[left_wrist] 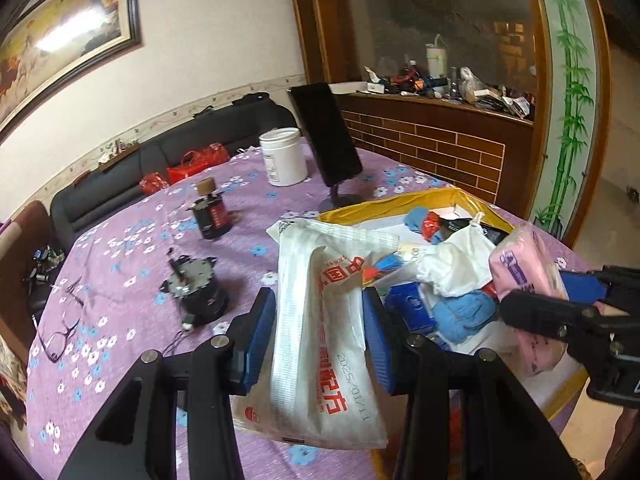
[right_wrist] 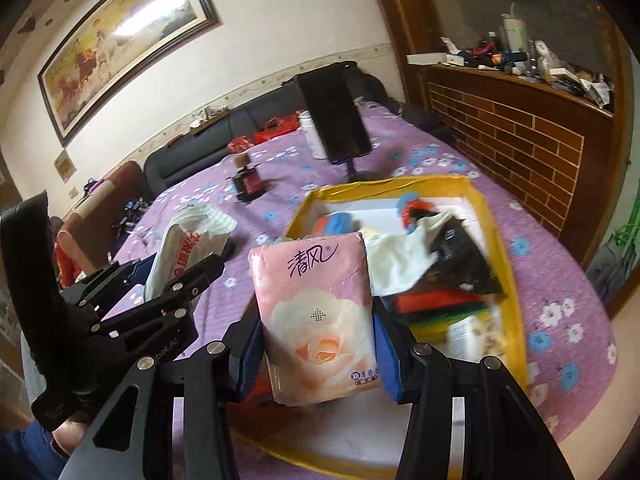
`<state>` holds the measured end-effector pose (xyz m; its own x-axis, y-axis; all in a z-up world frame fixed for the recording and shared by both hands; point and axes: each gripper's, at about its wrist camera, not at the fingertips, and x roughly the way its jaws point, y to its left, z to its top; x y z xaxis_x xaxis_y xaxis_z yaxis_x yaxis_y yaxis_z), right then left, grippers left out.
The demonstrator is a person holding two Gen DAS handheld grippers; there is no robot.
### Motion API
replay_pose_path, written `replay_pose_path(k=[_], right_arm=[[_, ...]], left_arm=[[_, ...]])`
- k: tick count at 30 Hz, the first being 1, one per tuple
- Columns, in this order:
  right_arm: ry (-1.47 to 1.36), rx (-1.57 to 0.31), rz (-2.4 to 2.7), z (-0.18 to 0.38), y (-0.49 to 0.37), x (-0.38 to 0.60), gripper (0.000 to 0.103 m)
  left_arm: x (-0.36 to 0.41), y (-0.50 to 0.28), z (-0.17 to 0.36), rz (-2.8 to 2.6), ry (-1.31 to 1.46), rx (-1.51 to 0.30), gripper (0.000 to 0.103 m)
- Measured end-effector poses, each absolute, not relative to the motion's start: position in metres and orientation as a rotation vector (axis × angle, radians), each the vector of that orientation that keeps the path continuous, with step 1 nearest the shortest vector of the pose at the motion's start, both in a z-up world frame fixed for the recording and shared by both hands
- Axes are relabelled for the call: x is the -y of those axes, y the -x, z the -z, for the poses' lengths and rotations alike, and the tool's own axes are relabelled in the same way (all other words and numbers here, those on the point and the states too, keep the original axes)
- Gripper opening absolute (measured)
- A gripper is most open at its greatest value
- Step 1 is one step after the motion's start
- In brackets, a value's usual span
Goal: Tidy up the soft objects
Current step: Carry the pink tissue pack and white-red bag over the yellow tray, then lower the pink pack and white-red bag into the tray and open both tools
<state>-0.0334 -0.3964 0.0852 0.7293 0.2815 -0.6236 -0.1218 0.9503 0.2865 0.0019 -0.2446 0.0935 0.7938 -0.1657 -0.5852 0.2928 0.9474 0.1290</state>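
My left gripper is shut on a white plastic packet with red print, held above the purple table just left of the yellow-rimmed box. It also shows in the right wrist view. My right gripper is shut on a pink tissue pack with a rose print, held over the near end of the box. The pink pack shows at the right of the left wrist view. The box holds a white cloth, blue items and a black packet.
On the purple floral tablecloth stand two black motor-like parts, a white jar, a dark phone on a stand and glasses. A dark sofa lies behind; a brick-faced counter stands at right.
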Motion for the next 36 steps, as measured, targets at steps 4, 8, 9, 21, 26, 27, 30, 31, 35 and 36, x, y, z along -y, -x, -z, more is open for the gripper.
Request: replay_pose_path(k=[4, 8, 9, 21, 26, 27, 30, 31, 35, 36], right_arm=[[-0.206, -0.725, -0.150, -0.094, 0.017, 0.414, 0.053], [-0.203, -0.747, -0.091, -0.098, -0.009, 0.434, 0.053], [-0.206, -0.759, -0.076, -0.097, -0.018, 0.439, 0.053], [-0.248, -0.915, -0.038, -0.059, -0.092, 0.465, 0.053], [-0.247, -0.915, -0.032, -0.058, -0.095, 0.465, 0.059], [-0.243, -0.917, -0.028, -0.058, -0.094, 0.465, 0.059], [-0.245, -0.905, -0.026, -0.061, -0.092, 0.466, 0.060], [-0.242, -0.901, -0.025, -0.062, -0.091, 0.466, 0.060], [-0.240, -0.875, -0.016, -0.071, -0.083, 0.465, 0.060], [-0.243, -0.867, -0.011, -0.074, -0.078, 0.465, 0.061]], left_arm=[[0.263, -0.020, -0.095, 0.305, -0.215, -0.654, 0.042], [0.282, -0.040, -0.093, 0.355, -0.193, -0.711, 0.043], [0.287, -0.046, -0.091, 0.366, -0.189, -0.730, 0.043], [0.331, -0.078, -0.059, 0.423, -0.176, -0.858, 0.047], [0.333, -0.080, -0.055, 0.440, -0.170, -0.862, 0.062], [0.332, -0.079, -0.057, 0.442, -0.166, -0.856, 0.065], [0.330, -0.077, -0.061, 0.445, -0.156, -0.837, 0.074], [0.329, -0.076, -0.063, 0.448, -0.151, -0.831, 0.075], [0.325, -0.071, -0.069, 0.440, -0.150, -0.809, 0.076], [0.323, -0.069, -0.071, 0.438, -0.148, -0.803, 0.077]])
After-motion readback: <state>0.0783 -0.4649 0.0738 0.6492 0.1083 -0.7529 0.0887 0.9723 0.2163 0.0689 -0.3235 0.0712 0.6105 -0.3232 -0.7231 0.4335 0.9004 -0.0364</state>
